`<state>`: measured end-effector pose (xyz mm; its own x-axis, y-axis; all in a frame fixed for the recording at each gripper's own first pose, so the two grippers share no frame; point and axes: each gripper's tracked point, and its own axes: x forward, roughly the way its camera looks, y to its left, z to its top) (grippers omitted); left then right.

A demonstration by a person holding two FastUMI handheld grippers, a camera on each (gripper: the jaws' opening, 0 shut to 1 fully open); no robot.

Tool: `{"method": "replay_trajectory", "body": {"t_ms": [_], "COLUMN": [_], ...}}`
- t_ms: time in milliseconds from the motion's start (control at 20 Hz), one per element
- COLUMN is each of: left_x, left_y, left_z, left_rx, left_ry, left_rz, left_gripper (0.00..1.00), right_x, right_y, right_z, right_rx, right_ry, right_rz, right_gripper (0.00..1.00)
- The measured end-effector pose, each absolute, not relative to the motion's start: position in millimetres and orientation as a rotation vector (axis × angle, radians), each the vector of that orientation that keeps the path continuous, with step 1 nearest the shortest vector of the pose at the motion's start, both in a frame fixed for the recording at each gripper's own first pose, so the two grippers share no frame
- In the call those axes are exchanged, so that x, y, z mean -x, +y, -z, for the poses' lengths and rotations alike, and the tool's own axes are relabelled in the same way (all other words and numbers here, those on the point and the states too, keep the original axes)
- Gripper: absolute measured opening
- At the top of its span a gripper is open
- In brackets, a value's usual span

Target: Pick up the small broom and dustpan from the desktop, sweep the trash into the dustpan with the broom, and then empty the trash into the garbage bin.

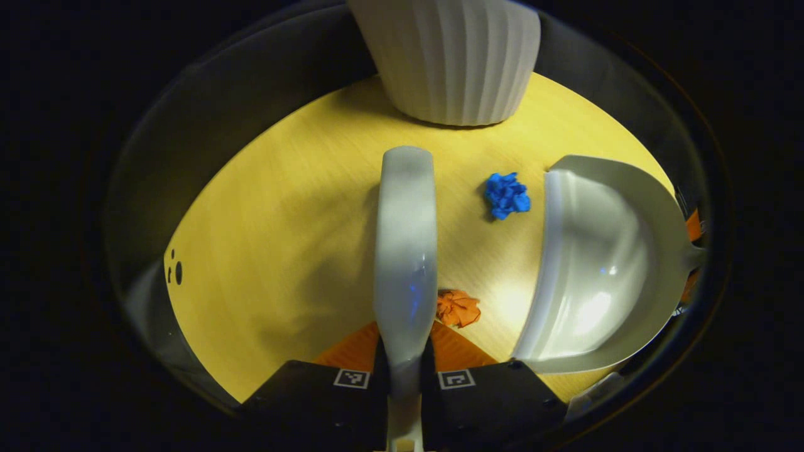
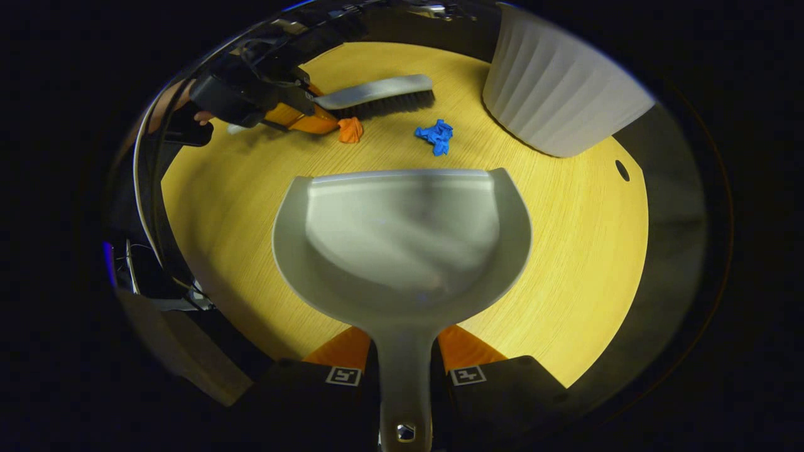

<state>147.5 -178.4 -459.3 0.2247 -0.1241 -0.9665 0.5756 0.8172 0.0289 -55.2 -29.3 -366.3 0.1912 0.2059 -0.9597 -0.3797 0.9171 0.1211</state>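
My left gripper (image 1: 405, 370) is shut on the handle of the small grey broom (image 1: 405, 251), which stretches forward over the yellow desktop (image 1: 264, 238). Right of the broom head lie a crumpled orange scrap (image 1: 458, 307) and, farther off, a crumpled blue scrap (image 1: 507, 195). The grey dustpan (image 1: 597, 270) rests at the right, mouth toward the scraps. In the right gripper view my right gripper (image 2: 405, 370) is shut on the dustpan's handle; the dustpan (image 2: 402, 238) faces the blue scrap (image 2: 435, 135), the orange scrap (image 2: 350, 130) and the broom (image 2: 380, 95), held by the left gripper (image 2: 308, 103).
A white ribbed garbage bin (image 1: 452, 56) stands at the far side of the desktop, seen also as the bin (image 2: 559, 94) at the upper right. A cable hole (image 2: 622, 169) sits near the desktop's right edge. A hand (image 2: 188, 113) holds the far gripper.
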Motion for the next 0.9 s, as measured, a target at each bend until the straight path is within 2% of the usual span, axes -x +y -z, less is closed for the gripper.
{"method": "replay_trajectory", "body": {"t_ms": [50,100,150,400,450,500,650,700,750,800,850,900], "left_x": [-139.5,-133.4,-128.9,-115.8,-110.5,-111.0,-108.6,-109.0,-110.1,-113.6,-117.4,-122.2], "left_y": [-189.5,-199.0,-206.4,-217.8,-221.0,-221.5,-222.0,-222.5,-219.0,-214.9,-210.6,-204.9], "left_z": [459.4,458.1,459.1,453.5,451.9,449.3,441.7,434.5,430.7,423.8,417.2,408.7], "left_rx": [-0.4,-0.376,-0.353,-0.317,-0.296,-0.297,-0.226,-0.211,-0.217,-0.233,-0.251,-0.266], "left_ry": [1.276,1.29,1.297,1.344,1.361,1.363,1.411,1.418,1.419,1.418,1.411,1.402], "left_rz": [0.537,0.563,0.588,0.685,0.706,0.715,0.755,0.773,0.795,0.813,0.824,0.827], "left_gripper": [0.25,0.25,0.25,0.25,0.25,0.25,0.25,0.25,0.25,0.24,0.25,0.25], "right_x": [55.1,53.4,53.4,57.3,56.4,53.9,56.0,62.1,62.3,61.6,61.9,60.8], "right_y": [-29.7,-29.7,-29.7,-30.0,-30.1,-30.4,-31.2,-34.0,-33.0,-32.5,-33.0,-32.8], "right_z": [365.5,366.9,367.0,368.7,369.2,370.4,373.5,377.4,379.0,381.0,381.1,383.4], "right_rx": [0.155,0.153,0.151,0.148,0.146,0.15,0.141,0.143,0.143,0.142,0.138,0.132], "right_ry": [1.309,1.302,1.295,1.257,1.249,1.244,1.22,1.225,1.214,1.195,1.179,1.162], "right_rz": [-0.417,-0.419,-0.42,-0.429,-0.43,-0.432,-0.431,-0.427,-0.426,-0.426,-0.425,-0.422], "right_gripper": [0.36,0.41,0.36,0.36,0.32,0.36,0.36,0.31,0.36,0.36,0.36,0.32]}}
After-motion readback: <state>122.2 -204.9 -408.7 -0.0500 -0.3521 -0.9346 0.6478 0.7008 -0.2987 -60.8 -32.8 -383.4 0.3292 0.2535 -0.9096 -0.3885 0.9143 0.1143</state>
